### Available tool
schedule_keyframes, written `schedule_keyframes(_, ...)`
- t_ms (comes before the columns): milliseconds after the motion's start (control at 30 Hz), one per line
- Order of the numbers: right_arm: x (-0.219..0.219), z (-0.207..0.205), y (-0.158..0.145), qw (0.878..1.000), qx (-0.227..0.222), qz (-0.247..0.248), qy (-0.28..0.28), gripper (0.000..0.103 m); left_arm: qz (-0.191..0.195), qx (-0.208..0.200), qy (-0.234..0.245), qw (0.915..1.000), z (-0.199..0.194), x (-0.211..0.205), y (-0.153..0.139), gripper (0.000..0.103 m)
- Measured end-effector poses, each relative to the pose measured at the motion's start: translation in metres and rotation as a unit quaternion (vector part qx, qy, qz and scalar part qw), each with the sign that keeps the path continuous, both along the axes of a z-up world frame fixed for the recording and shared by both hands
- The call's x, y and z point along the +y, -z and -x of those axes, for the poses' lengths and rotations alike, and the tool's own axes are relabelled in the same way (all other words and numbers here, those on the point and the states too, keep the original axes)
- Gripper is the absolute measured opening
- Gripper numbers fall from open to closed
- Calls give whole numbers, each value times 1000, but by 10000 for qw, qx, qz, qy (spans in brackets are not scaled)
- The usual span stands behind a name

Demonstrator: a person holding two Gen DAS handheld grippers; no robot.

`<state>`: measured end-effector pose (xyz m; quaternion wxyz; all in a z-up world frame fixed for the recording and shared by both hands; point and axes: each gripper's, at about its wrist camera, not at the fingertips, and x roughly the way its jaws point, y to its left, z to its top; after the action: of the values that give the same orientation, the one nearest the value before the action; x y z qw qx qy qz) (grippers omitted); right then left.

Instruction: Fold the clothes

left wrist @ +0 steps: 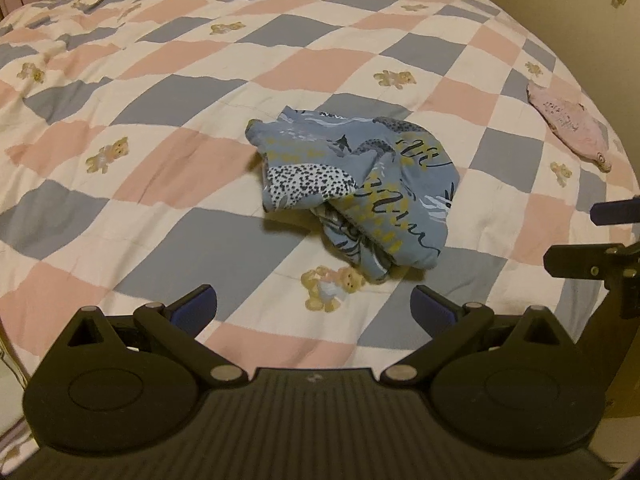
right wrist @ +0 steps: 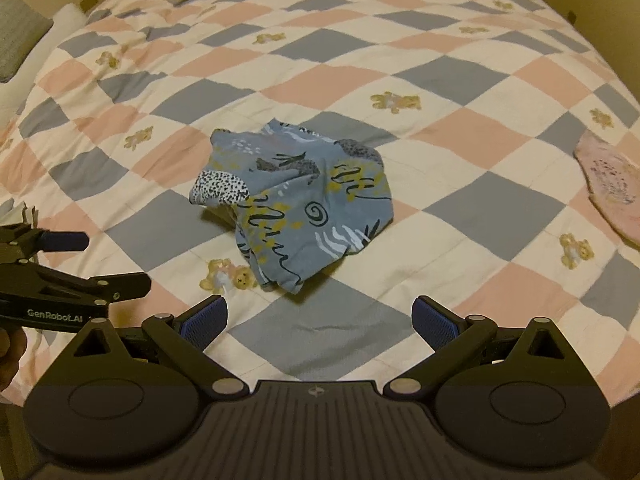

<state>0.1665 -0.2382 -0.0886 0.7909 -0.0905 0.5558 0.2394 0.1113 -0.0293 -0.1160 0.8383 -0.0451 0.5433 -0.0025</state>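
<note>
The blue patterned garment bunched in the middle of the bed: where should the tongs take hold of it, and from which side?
Probably the loose far-left corner of the blue patterned garment, lying flat on the checked quilt; come in from the left with the open left tongs. The near end is a thick rolled fold, harder to pinch singly.

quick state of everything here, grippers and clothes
left gripper: open, empty, above the quilt
right gripper: open, empty, above the quilt
blue garment: crumpled in a heap mid-bed, unfolded, not held
pink garment: lying flat near the bed's right edge, untouched
quilt: spread over the bed, lightly wrinkled
</note>
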Motion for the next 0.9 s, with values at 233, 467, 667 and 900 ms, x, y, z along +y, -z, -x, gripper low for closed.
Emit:
schedule_keyframes(233,-3,-43,18,9992,134,1,-389,101,-53,208,-281,9994,-23,-15,9,102)
schedule_keyframes(467,-3,-68,25,9974,75,29,-717,101,-93,269,-489,9984,-44,-21,18,102)
schedule_keyframes(667,0,-77,37,9964,96,7,-847,101,-199,207,-330,9990,-56,-21,27,102)
schedule_keyframes(900,13,-76,69,9890,-104,70,-1474,90,-703,-5,730,9949,-57,-24,48,90)
